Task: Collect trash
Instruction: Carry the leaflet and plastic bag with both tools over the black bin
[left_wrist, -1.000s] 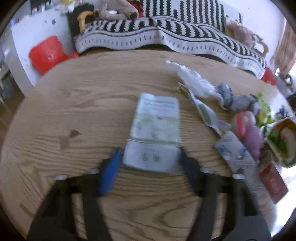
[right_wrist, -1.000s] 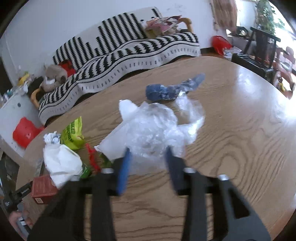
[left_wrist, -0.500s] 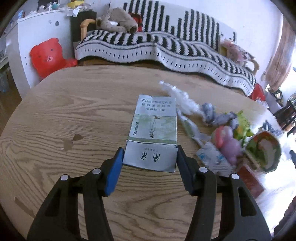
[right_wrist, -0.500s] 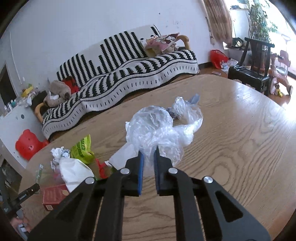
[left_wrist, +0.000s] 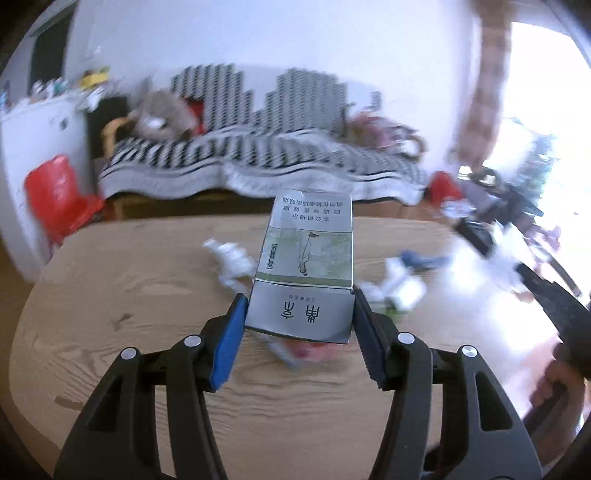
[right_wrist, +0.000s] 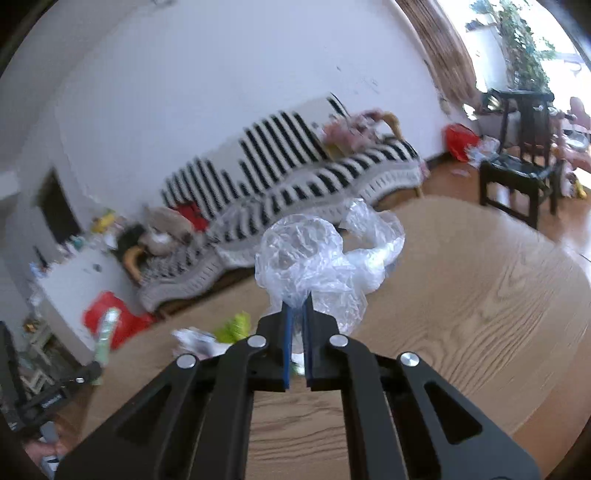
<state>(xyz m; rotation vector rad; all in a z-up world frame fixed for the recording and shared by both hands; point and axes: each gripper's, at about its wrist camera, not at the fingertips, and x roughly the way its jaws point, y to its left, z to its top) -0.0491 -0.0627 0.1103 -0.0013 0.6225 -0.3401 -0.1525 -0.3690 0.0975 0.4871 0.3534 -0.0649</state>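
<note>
Left wrist: scattered wrappers (left_wrist: 236, 264) beneath carton (left_wrist: 306, 266).

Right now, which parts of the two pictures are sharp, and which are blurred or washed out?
Left wrist view: the carton in the left hand-held gripper is sharp, the room is smeared, the window side is overexposed. Right wrist view: the plastic bag is sharp, the left edge is blurred.

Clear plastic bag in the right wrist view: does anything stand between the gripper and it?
Nothing does: the right gripper is already shut on the clear plastic bag, held above the wooden table.
</note>
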